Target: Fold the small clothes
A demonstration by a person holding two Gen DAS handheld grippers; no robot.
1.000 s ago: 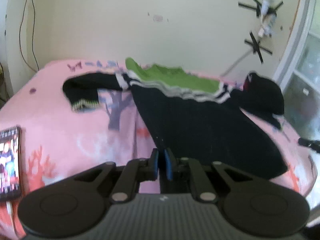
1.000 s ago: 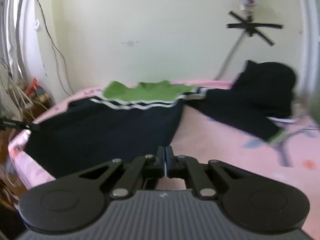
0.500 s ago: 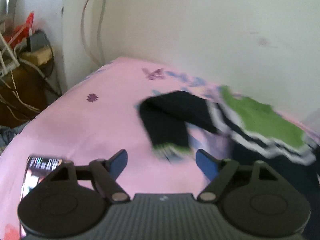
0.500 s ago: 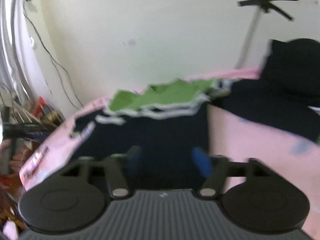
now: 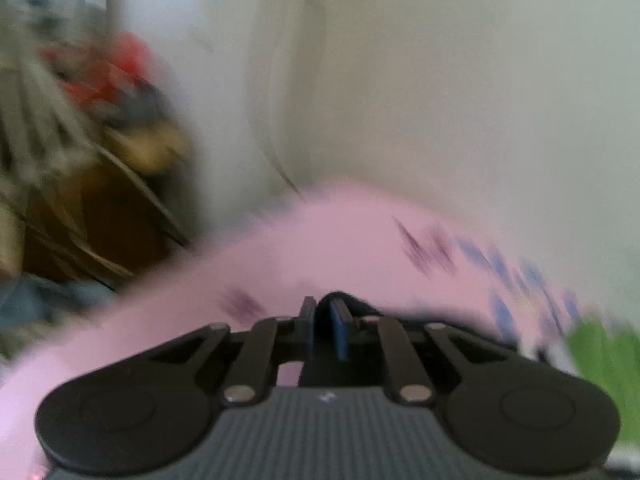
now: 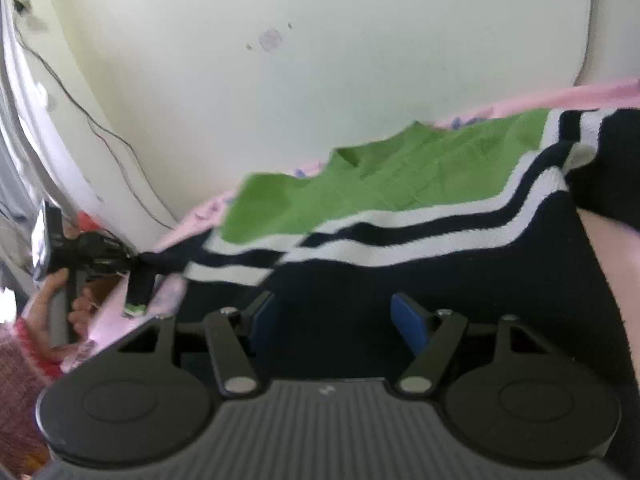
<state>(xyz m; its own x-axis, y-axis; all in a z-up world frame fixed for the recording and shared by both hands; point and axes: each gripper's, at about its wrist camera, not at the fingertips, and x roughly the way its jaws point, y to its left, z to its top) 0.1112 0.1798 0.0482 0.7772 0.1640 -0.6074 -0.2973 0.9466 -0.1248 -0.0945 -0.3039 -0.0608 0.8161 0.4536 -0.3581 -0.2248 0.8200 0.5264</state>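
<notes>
A small navy sweater (image 6: 420,280) with a green yoke (image 6: 384,176) and white stripes lies spread on the pink bed sheet (image 5: 340,248). My left gripper (image 5: 324,322) is shut on the sweater's dark left sleeve (image 5: 352,300); the right wrist view shows it (image 6: 136,260) holding that sleeve (image 6: 168,258) up, with the green cuff (image 6: 136,306) hanging below. My right gripper (image 6: 334,320) is open low over the navy body, with nothing between its blue pads (image 6: 408,322). The left wrist view is badly blurred.
A pale wall (image 6: 320,60) runs behind the bed. Cables (image 6: 100,128) hang at the left. Cluttered brown furniture (image 5: 100,208) stands beside the bed's left edge. A dark garment (image 6: 608,168) lies at the right. The person's hand (image 6: 60,300) grips the left tool.
My left gripper swung left, opened, then shut on the left sleeve and lifted it. My right gripper opened and moved in low over the sweater's body.
</notes>
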